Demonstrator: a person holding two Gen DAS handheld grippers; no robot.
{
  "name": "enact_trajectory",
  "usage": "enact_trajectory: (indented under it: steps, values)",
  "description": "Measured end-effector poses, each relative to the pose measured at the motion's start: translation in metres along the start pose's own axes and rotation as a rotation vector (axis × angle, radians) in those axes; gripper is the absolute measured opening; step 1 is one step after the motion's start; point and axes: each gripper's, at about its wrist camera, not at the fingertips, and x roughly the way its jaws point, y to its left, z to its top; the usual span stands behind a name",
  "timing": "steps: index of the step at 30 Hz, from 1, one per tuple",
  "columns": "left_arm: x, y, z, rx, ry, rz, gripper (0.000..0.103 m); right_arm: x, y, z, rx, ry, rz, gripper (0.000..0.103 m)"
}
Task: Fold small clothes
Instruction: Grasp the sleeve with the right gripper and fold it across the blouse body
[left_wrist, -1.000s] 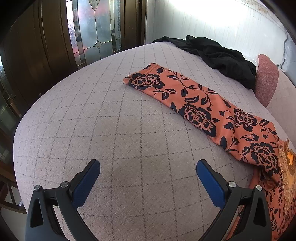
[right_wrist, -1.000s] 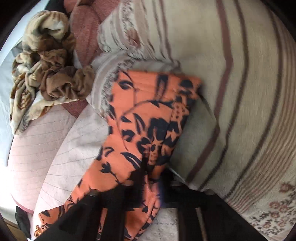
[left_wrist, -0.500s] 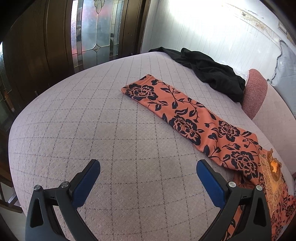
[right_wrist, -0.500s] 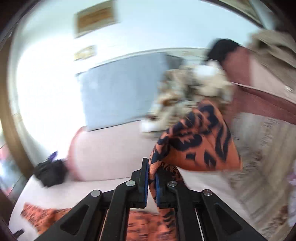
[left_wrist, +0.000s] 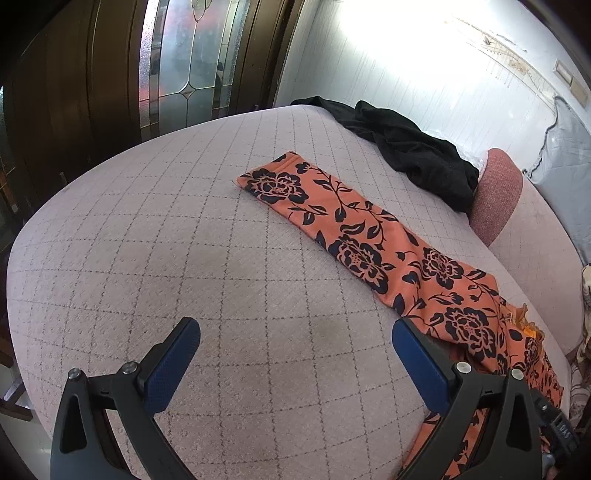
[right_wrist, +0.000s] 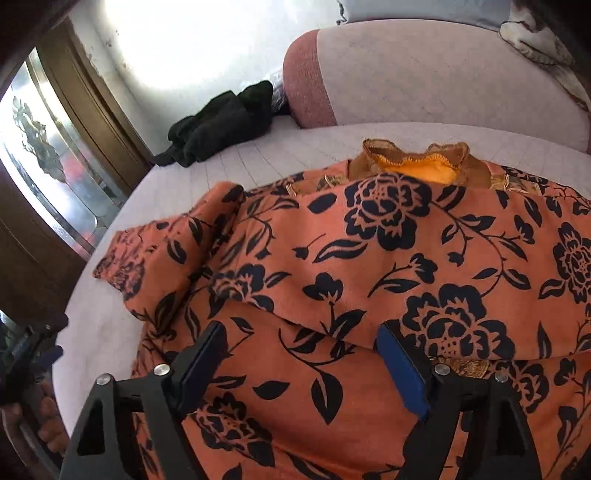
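An orange garment with a black flower print (left_wrist: 373, 236) lies on the quilted bed (left_wrist: 166, 240), one sleeve stretched flat toward the far side. My left gripper (left_wrist: 295, 354) is open and empty over bare quilt, just left of the sleeve's near end. In the right wrist view the garment's body (right_wrist: 388, 258) fills the frame, with a folded sleeve laid across it and its gold neckline (right_wrist: 417, 162) at the far side. My right gripper (right_wrist: 299, 350) is open just above the fabric, holding nothing.
A black garment (left_wrist: 413, 151) lies crumpled at the bed's far side, also in the right wrist view (right_wrist: 221, 125). A pink bolster (left_wrist: 498, 195) borders the bed on the right. A dark wooden door with leaded glass (left_wrist: 184, 59) stands beyond the bed.
My right gripper was shut on the orange garment, swung it over onto the bed, and has now opened and let it go. My left gripper has stayed open, shifting slightly.
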Motion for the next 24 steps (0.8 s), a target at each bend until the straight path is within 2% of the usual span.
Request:
enact_trajectory:
  steps: [3,6,10,12,15,17,20,22,24]
  values:
    - [0.0,-0.008,-0.001,0.02,0.002,-0.015,0.103,-0.034,-0.014,0.026,0.051,-0.091,-0.011,0.089]
    - [-0.001,-0.012,-0.003,0.036,-0.002,-0.014,0.103,-0.047,-0.026,0.044,0.13,-0.149,-0.02,0.089]
    - [0.0,-0.011,-0.002,0.024,0.003,-0.022,0.103,-0.039,-0.017,0.044,0.192,-0.095,0.069,0.089]
    - [0.0,-0.01,-0.001,0.015,0.007,-0.034,0.103,-0.025,0.004,0.04,0.197,-0.051,0.164,0.089]
    - [0.0,-0.011,-0.001,0.018,0.011,-0.048,0.103,0.005,0.015,0.02,0.412,0.023,0.4,0.089]
    - [-0.001,-0.01,0.0,0.014,0.012,-0.054,0.103,0.022,0.017,0.007,0.553,0.041,0.477,0.089]
    - [0.0,-0.007,0.001,0.006,0.019,-0.062,0.103,0.053,0.015,-0.013,0.737,0.068,0.507,0.089]
    - [0.0,-0.005,0.001,0.0,0.022,-0.069,0.103,0.065,0.01,-0.019,0.821,0.033,0.495,0.088]
    - [0.001,-0.006,0.001,-0.004,0.026,-0.079,0.103,0.066,0.01,-0.015,0.853,-0.01,0.48,0.088]
